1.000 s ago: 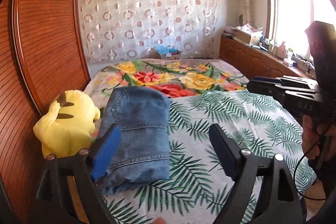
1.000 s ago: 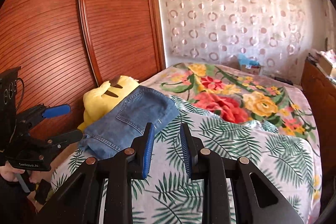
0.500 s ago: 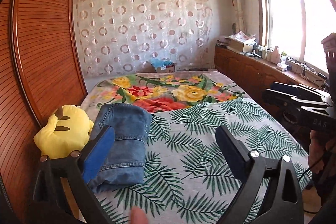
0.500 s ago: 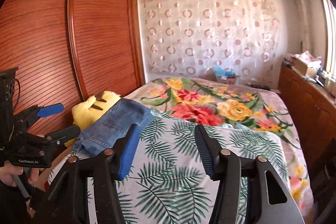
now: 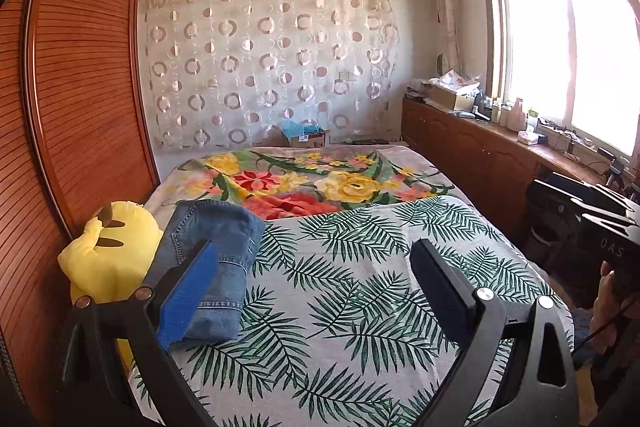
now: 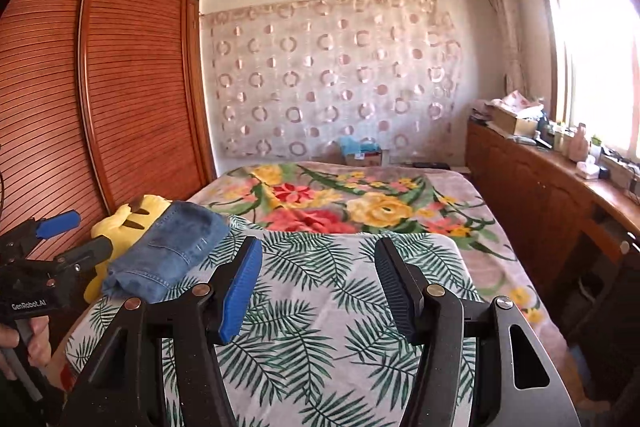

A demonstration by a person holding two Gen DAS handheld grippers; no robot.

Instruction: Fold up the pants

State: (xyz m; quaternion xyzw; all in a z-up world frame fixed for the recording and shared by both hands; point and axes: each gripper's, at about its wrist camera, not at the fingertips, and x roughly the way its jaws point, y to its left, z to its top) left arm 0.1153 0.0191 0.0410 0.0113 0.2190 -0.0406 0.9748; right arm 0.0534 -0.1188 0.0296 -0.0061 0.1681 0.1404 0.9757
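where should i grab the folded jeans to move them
Grip the near hem end of the jeans, coming from the foot of the bed. The stacked layers end there at an open edge, while the plush crowds the left side. This is a judgement.

- The pants (image 5: 212,259) are blue denim with lighter stitching.
- The plush (image 5: 108,255) is yellow with dark brown marks.
- The sheet (image 5: 360,287) is pale grey with green palm leaves.
- The blanket (image 5: 320,179) bears red, yellow and pink flowers with green leaves.
- The curtain (image 5: 272,63) is sheer beige with pink and white rings.
- The wardrobe (image 5: 80,87) is reddish-brown with slats.
- The left gripper (image 5: 316,279) is black with one blue pad.
- The right gripper (image 6: 320,287) is black with one blue pad.
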